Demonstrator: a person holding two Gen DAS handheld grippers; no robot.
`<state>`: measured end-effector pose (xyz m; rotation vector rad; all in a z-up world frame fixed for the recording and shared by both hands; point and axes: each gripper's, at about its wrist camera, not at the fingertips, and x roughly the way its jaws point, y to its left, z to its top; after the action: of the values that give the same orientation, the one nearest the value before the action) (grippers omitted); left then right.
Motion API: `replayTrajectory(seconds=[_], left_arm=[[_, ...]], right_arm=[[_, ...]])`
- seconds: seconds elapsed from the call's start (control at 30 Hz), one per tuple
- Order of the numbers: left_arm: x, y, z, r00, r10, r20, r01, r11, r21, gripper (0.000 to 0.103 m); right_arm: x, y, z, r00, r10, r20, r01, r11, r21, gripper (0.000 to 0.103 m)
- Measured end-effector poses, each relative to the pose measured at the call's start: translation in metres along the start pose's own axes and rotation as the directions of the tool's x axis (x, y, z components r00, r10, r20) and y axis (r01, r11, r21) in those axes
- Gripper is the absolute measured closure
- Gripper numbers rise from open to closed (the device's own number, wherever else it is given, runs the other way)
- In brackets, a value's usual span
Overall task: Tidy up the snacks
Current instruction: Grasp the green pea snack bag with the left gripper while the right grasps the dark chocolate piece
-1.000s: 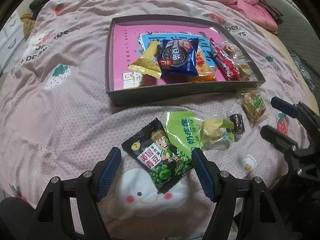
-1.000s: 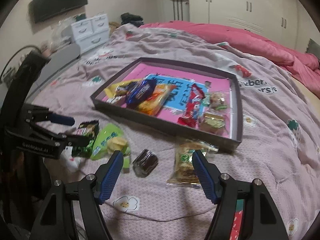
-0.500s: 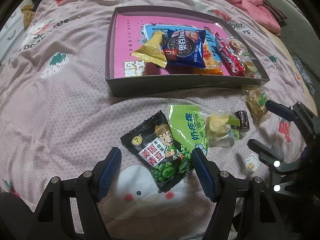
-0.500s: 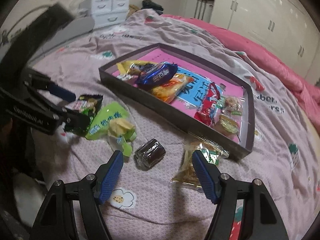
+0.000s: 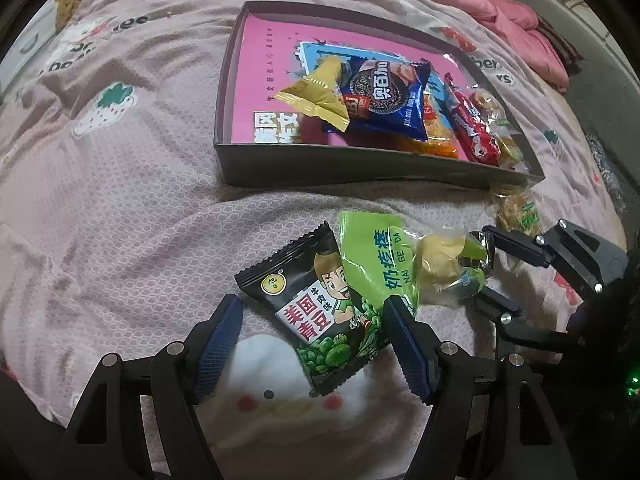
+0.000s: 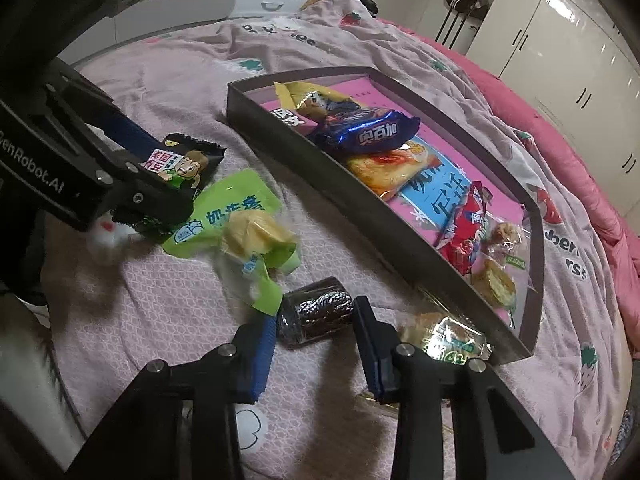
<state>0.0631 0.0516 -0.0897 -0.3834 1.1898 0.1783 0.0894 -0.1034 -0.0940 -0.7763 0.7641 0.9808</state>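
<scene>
Low in the right wrist view, the right gripper (image 6: pixel 314 330), fingers just closing onto the dark wrapped cake roll (image 6: pixel 314 314) on the bed, should clench squarely before lifting toward the tray (image 6: pixel 360 200), clear of the green packet (image 6: pixel 236 220).

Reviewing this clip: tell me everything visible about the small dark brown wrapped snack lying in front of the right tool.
The dark brown snack is a short, roll-shaped piece in clear glossy film, lying on its side on the pink bedspread, outside the tray. It sits between the blue pads of the right tool, whose jaws have just been closing, both pads now against its ends. The green milk-snack bag reaches its far left end. The left wrist view shows only a sliver.
</scene>
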Motion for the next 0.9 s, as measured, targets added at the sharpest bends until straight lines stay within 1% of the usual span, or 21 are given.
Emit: replayTrajectory(seconds=[0.03,0.07,0.1,0.13,0.17,0.27,0.47,0.57,0.63,0.7,0.83,0.9], left_arm=[[0.000,0.001,0.000,1.000,-0.007,0.002,0.007,1.000,-0.003,0.034],[-0.001,0.003,-0.001,1.000,-0.010,0.004,0.010,1.000,-0.005,0.045],[-0.002,0.006,-0.001,1.000,-0.019,0.005,0.019,1.000,-0.008,0.050],[-0.002,0.007,0.000,1.000,-0.024,0.004,0.024,1.000,-0.010,0.059],[-0.002,0.008,0.000,1.000,-0.028,0.004,0.028,1.000,-0.013,0.064],[-0.004,0.015,0.001,0.999,-0.051,0.004,0.051,0.998,-0.032,0.066],[-0.019,0.018,-0.001,0.997,-0.066,0.032,0.067,0.997,-0.036,0.068],[-0.032,0.019,0.001,0.995,-0.059,0.081,0.062,0.998,-0.033,0.068],[-0.042,0.020,0.003,0.991,-0.065,0.113,0.069,0.997,-0.029,0.068],[-0.051,0.017,0.006,0.987,-0.058,0.151,0.061,0.998,-0.012,0.068],[-0.063,0.011,0.017,0.975,-0.058,0.214,0.057,0.998,0.009,0.068],[-0.066,0.008,0.026,0.971,-0.068,0.231,0.068,0.998,0.010,0.068]], right_arm=[[-0.002,-0.003,-0.001,1.000,0.015,0.001,-0.015,1.000,0.024,0.066],[-0.003,-0.006,-0.002,1.000,0.028,0.001,-0.028,0.999,0.046,0.066],[-0.005,-0.009,-0.003,0.999,0.035,0.001,-0.035,0.997,0.064,0.066],[-0.007,-0.012,-0.005,0.999,0.036,0.002,-0.036,0.996,0.080,0.066],[-0.010,-0.014,-0.006,0.999,0.036,0.003,-0.036,0.994,0.100,0.066],[-0.021,-0.024,-0.010,0.998,0.050,0.030,-0.054,0.986,0.159,0.066],[-0.043,-0.044,-0.010,0.987,0.084,0.137,-0.120,0.953,0.277,0.066],[-0.053,-0.051,-0.009,0.978,0.077,0.193,-0.135,0.941,0.311,0.066],[-0.059,-0.056,-0.007,0.973,0.063,0.223,-0.136,0.935,0.328,0.066],[-0.064,-0.063,-0.007,0.966,0.051,0.255,-0.142,0.925,0.352,0.066],[-0.068,-0.074,-0.005,0.958,0.023,0.285,-0.138,0.910,0.392,0.066],[-0.069,-0.079,-0.004,0.956,0.014,0.292,-0.138,0.902,0.408,0.066]])
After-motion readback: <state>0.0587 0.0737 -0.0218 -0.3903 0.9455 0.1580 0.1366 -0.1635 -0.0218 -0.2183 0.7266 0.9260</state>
